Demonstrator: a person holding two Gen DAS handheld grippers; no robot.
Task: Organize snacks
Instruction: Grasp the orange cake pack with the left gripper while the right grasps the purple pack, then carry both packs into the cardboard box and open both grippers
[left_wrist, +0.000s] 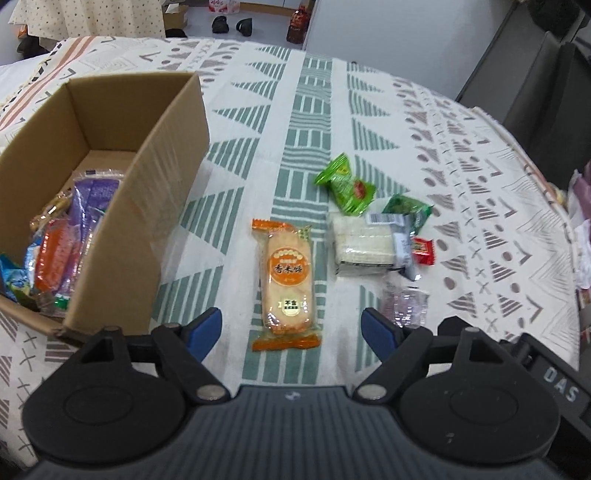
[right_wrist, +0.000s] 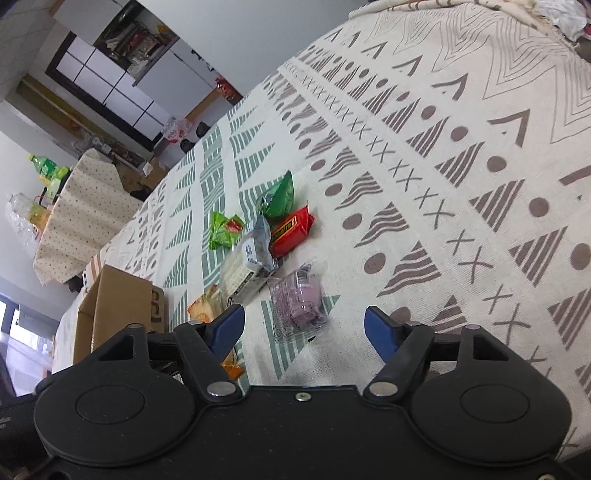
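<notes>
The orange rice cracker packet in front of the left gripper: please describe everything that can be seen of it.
The orange rice cracker packet is a long, clear plastic wrapper with orange crimped ends and a round orange label with Chinese characters. Pale oval crackers show through it. It looks sealed and lies flat on the patterned tablecloth, lengthwise toward the camera. It lies between the cardboard box and a white wafer packet, touching neither. The left gripper is open around its near end, the pads not touching it.

box (left_wrist: 162, 177): left side cut off by the picture's edge; snacks inside partly hidden behind its wall
red packet (left_wrist: 423, 251): mostly hidden behind the white wafer pack (left_wrist: 364, 243)
orange cracker pack (right_wrist: 207, 312): partly hidden behind the right gripper's finger (right_wrist: 227, 326)
purple packet (left_wrist: 404, 304): blurred, print unreadable
</notes>
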